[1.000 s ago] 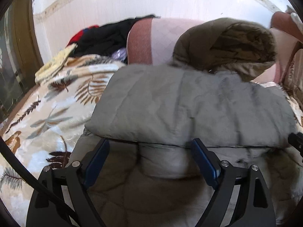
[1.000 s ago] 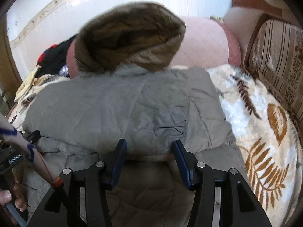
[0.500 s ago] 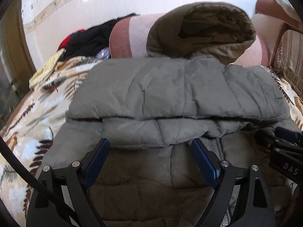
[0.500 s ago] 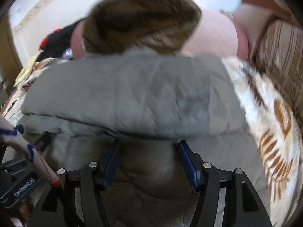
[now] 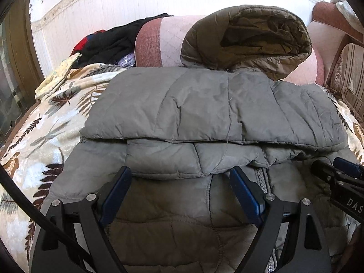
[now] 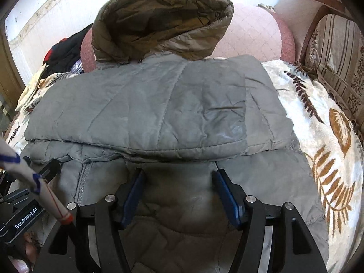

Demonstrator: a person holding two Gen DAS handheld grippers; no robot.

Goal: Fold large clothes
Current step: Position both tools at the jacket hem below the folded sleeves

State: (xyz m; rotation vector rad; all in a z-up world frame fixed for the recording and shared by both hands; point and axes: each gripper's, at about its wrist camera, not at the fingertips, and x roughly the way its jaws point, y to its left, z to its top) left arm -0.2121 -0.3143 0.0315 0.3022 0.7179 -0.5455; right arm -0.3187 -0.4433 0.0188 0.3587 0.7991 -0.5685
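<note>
A grey quilted hooded jacket (image 5: 204, 104) lies on a leaf-patterned blanket (image 5: 41, 136), with its sleeves folded across the body in a thick band. Its olive-lined hood (image 5: 248, 36) props up against a pink cushion (image 5: 163, 38). The jacket also fills the right wrist view (image 6: 159, 109), hood (image 6: 163, 20) at the top. My left gripper (image 5: 179, 182) is open and empty, over the jacket's lower left part near the folded edge. My right gripper (image 6: 177, 182) is open and empty over the lower right part. Each gripper shows at the edge of the other's view.
A pile of black and red clothes (image 5: 109, 41) and a pale yellow cloth (image 5: 56, 77) lie at the far left. A striped sofa back (image 6: 336, 63) runs along the right. The blanket (image 6: 318, 136) shows bare to the right of the jacket. A white wall stands behind.
Both grippers have drawn back toward me from the folded band, so more of the jacket's lower body shows. The jacket's folded part has settled flat.
</note>
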